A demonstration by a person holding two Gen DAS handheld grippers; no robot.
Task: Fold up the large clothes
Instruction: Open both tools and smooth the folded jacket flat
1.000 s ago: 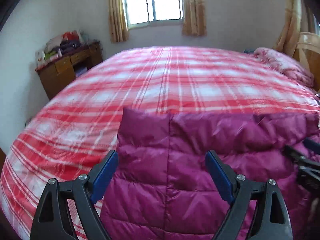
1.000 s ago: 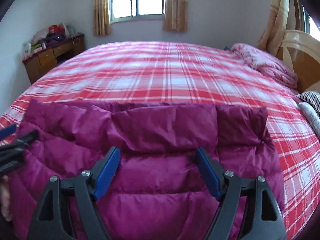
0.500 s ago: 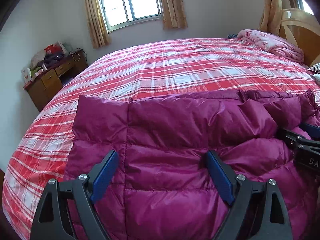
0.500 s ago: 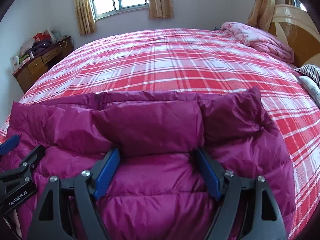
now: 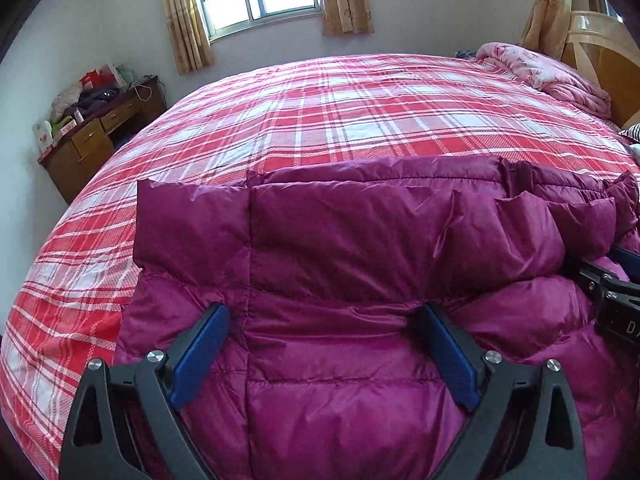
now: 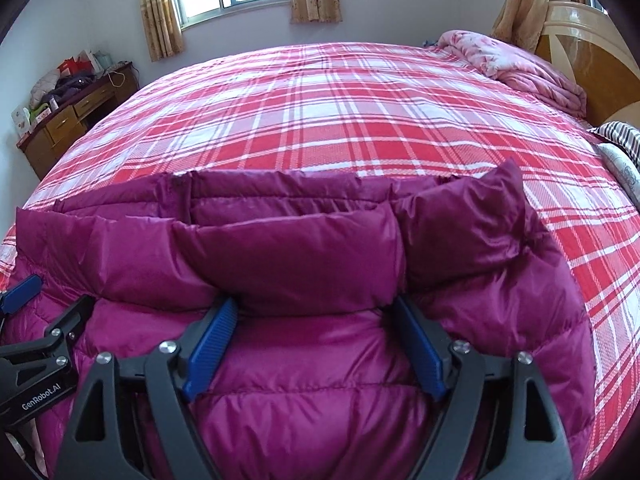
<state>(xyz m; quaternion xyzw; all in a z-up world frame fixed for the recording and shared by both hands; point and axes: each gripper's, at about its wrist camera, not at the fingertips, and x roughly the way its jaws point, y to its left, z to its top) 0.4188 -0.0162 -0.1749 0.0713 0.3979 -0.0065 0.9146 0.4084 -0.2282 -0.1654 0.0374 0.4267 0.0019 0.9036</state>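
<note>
At 6 o'clock on bed (image 5: 360, 120): fold laid on jacket (image 5: 360, 248); left gripper (image 5: 324, 344) just widened, right gripper (image 6: 316, 340) open, nothing clamped. Next: regrip side edge.

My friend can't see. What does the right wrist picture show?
A puffy magenta down jacket, partly folded, lies on a red-and-white plaid bedspread. The right hand-held gripper is open, its blue pads against a folded-over flap. The left hand-held gripper shows at the left edge.
</note>
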